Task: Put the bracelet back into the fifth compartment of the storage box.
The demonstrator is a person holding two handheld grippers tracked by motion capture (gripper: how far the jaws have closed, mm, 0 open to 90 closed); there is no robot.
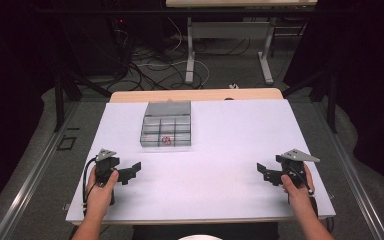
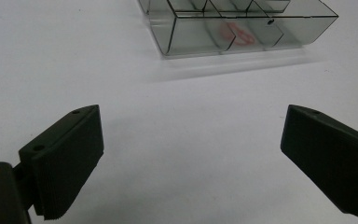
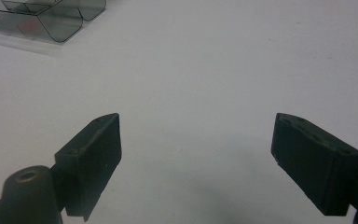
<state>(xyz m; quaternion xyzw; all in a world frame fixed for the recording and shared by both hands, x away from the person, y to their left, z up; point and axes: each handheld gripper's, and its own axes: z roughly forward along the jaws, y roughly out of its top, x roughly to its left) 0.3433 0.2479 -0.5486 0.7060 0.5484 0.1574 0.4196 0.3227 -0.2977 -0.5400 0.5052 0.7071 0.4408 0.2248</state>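
Clear smoky-grey plastic compartment box (image 1: 166,131) sits on the white table sheet (image 1: 220,150), left of centre and toward the far half, lid open and lying flat behind it. I count a grid of small cells; one in the front row, around the middle, has a small red item (image 1: 166,140) in it, too blurred to identify. In my left gripper view the box (image 2: 242,28) is straight ahead, near wall facing me, red thing (image 2: 237,36) showing through the plastic. In my right gripper view only a corner of the box (image 3: 42,18) shows at the upper left, well off. Left gripper (image 1: 130,172) is at the near left of the sheet, nose aimed toward table centre, box a fair way ahead of it; jaws spread wide, nothing between them, just bare sheet. Right gripper (image 1: 266,172) is at the near right, nose pointing inward, well apart from the box; jaws also spread wide, holding nothing. A hand grips each handle, forearms coming in from the near edge, cable looping off the left unit. Beyond the sheet: wooden table edge (image 1: 195,95), then floor cabling (image 1: 155,65) and the metal legs of another table (image 1: 190,50).
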